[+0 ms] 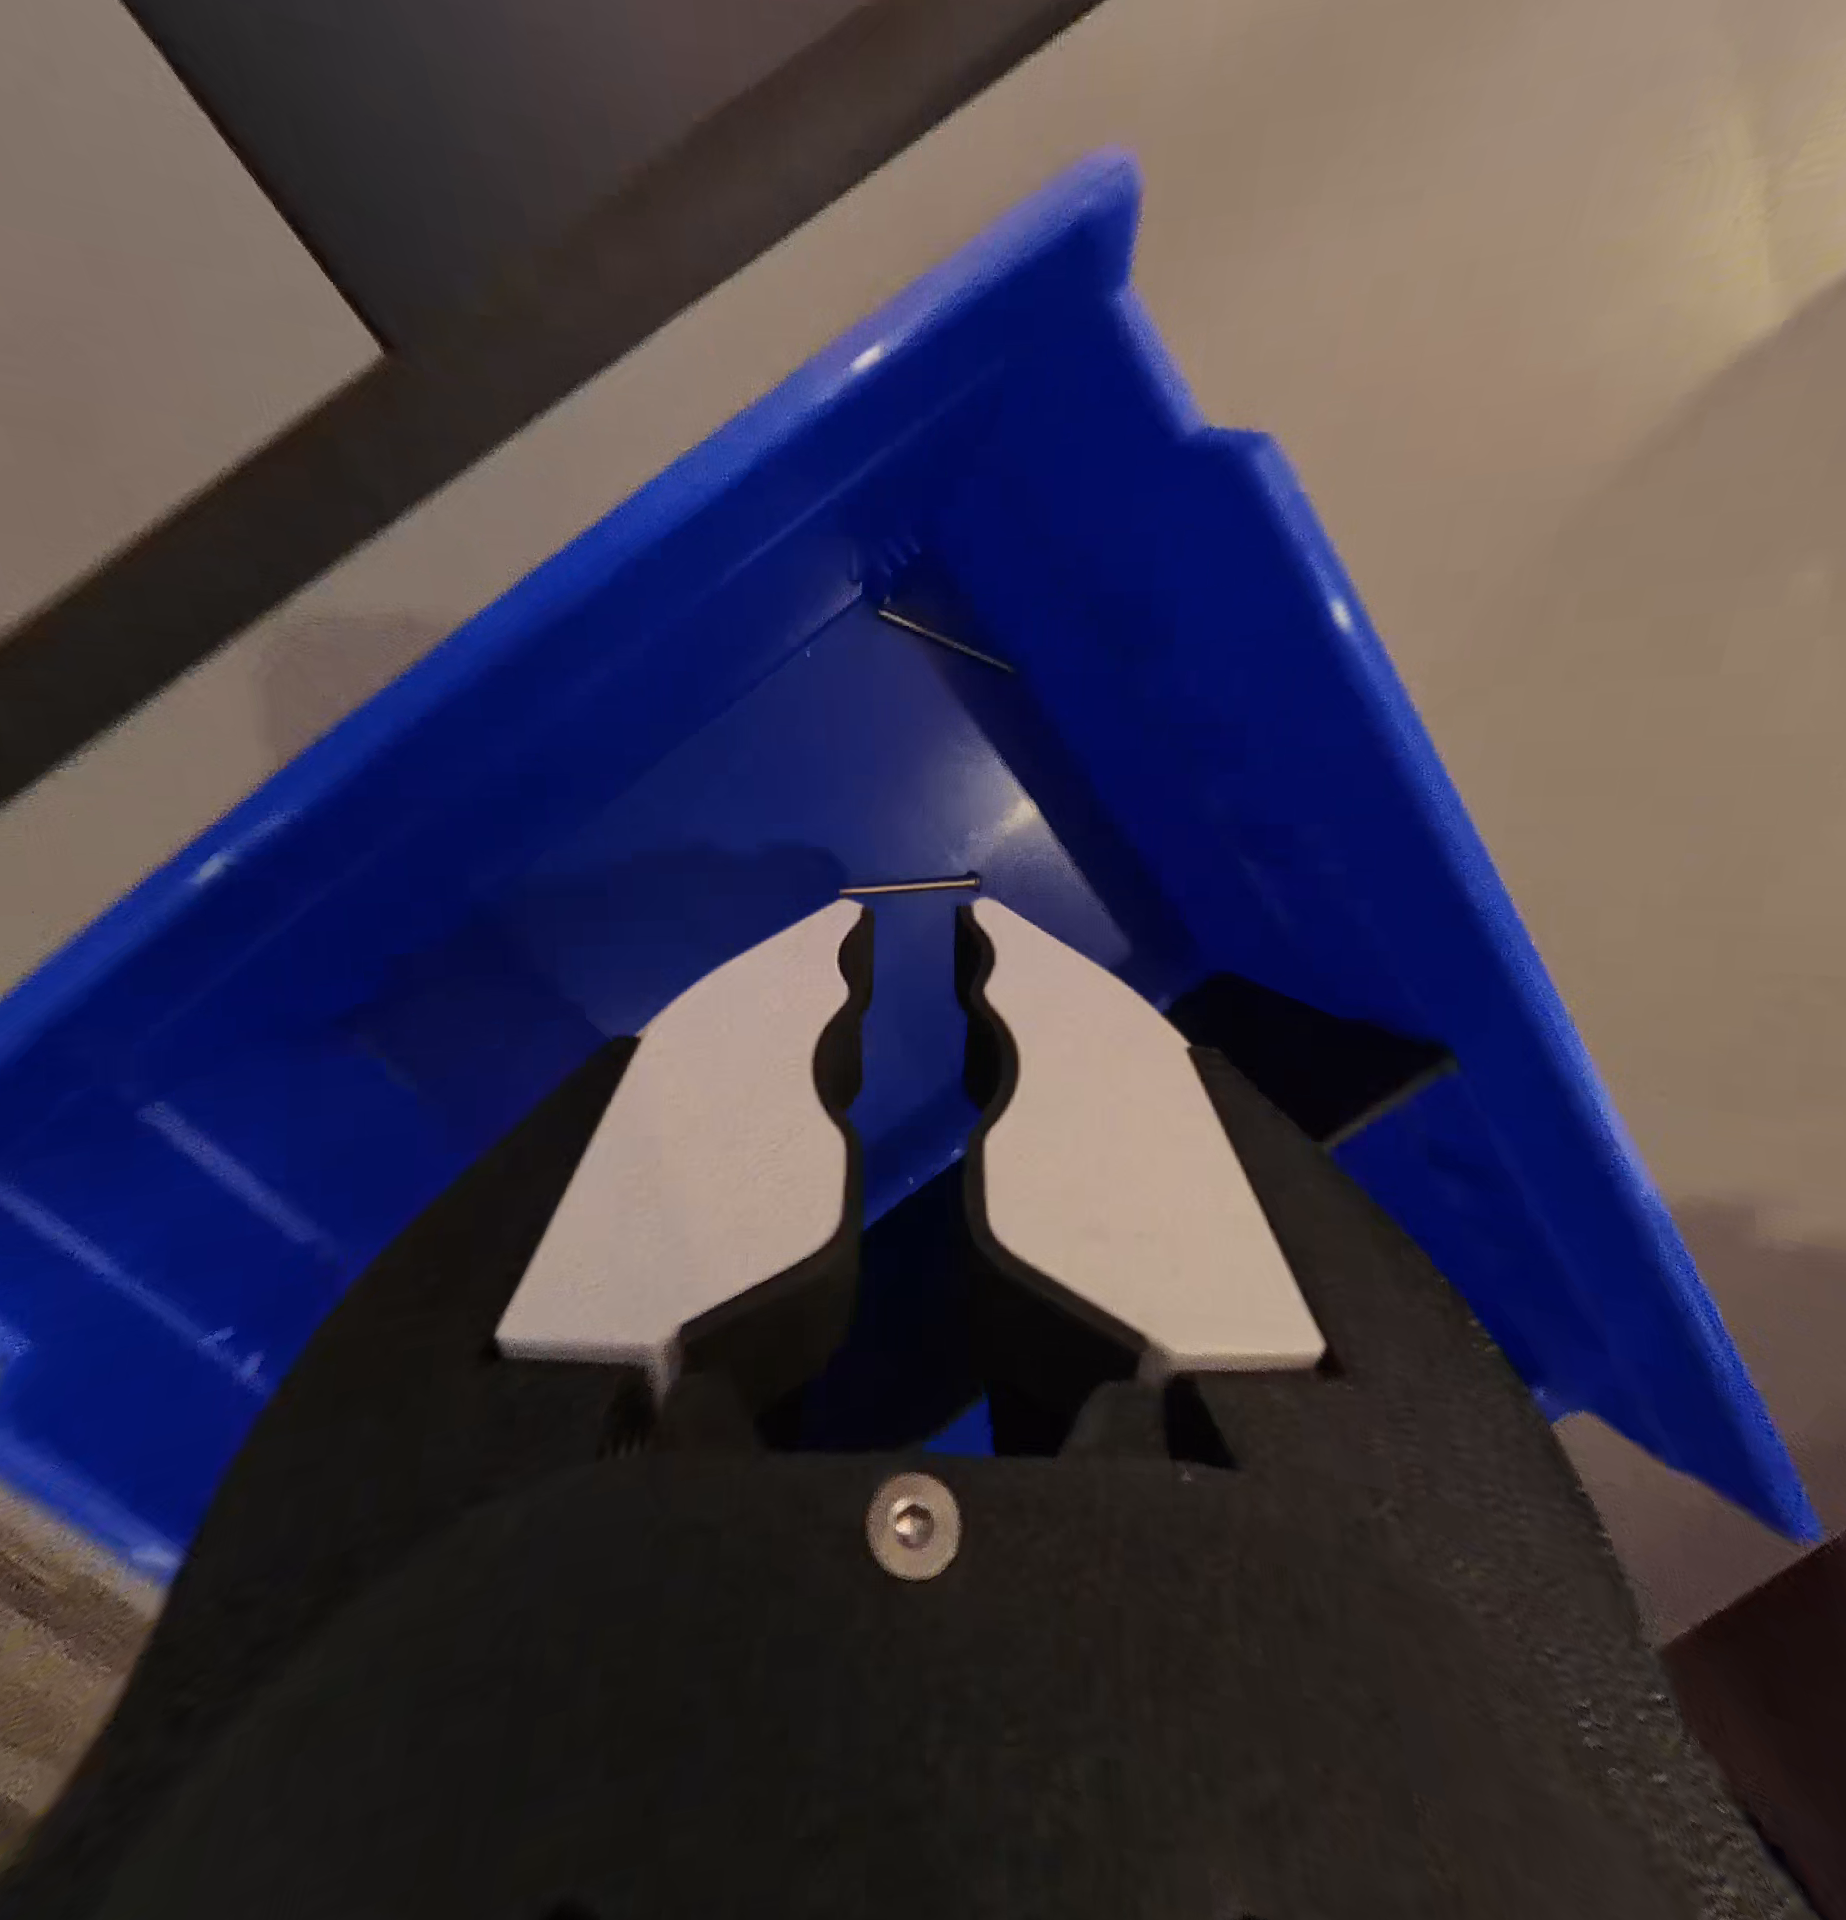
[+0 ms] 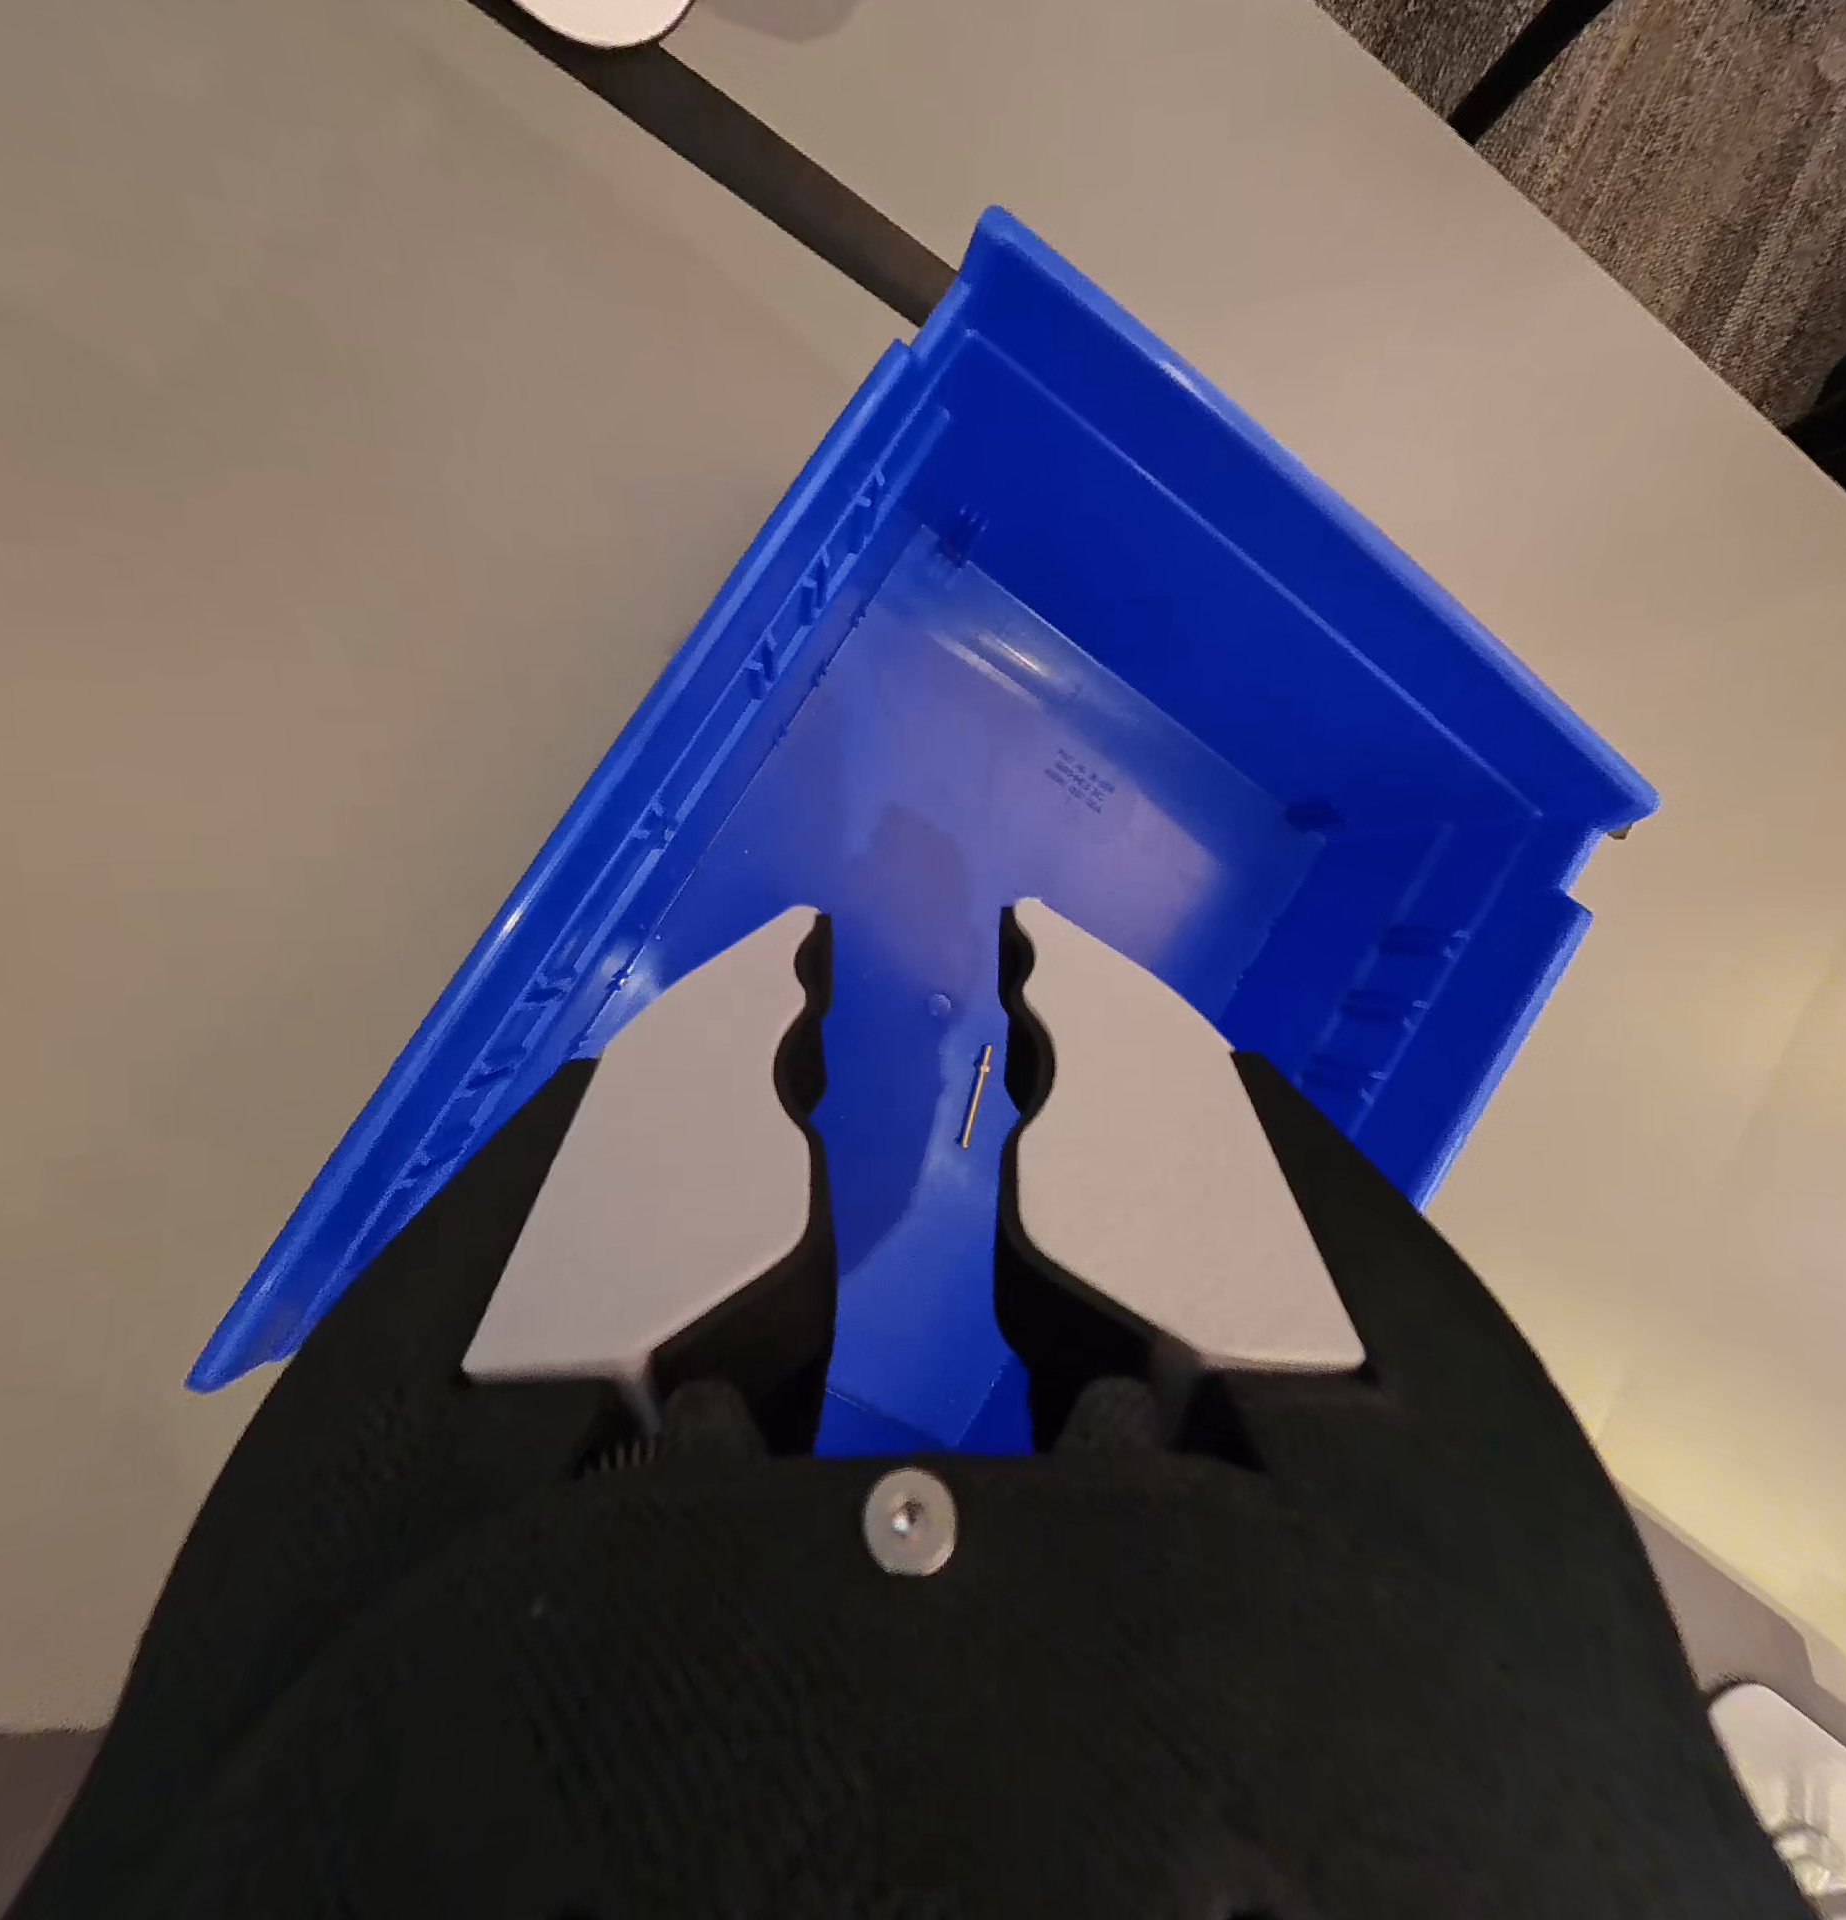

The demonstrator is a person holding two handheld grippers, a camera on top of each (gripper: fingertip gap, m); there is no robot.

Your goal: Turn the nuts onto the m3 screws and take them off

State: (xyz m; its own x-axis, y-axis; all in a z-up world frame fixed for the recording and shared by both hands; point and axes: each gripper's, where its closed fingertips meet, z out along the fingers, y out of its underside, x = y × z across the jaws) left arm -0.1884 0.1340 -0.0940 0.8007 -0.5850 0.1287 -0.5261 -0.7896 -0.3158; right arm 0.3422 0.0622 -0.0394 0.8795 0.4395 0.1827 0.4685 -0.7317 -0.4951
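Observation:
In the left wrist view, a blue plastic bin (image 1: 1262, 665) stands on a grey table. A thin silver screw (image 1: 908, 886) lies crosswise on its floor, just beyond the tips of my left gripper (image 1: 914, 914), which is open by a narrow gap and empty. A second, dark thin screw (image 1: 945, 639) lies in the bin's far corner. In the right wrist view, my right gripper (image 2: 911, 920) is open and empty over the floor of a blue bin (image 2: 1262, 644). A thin brass-coloured screw (image 2: 976, 1096) lies on that floor between the fingers, close to the right finger (image 2: 1023, 1039). No nuts show.
The grey table (image 2: 327, 623) has a dark strip (image 1: 462, 312) running across it, which also shows in the right wrist view (image 2: 794, 197). Carpet floor (image 2: 1677, 156) lies past the table edge. A dark brown block (image 1: 1792, 1714) sits at the lower right of the left wrist view. Spacing between my two grippers at the tips: around 55 centimeters.

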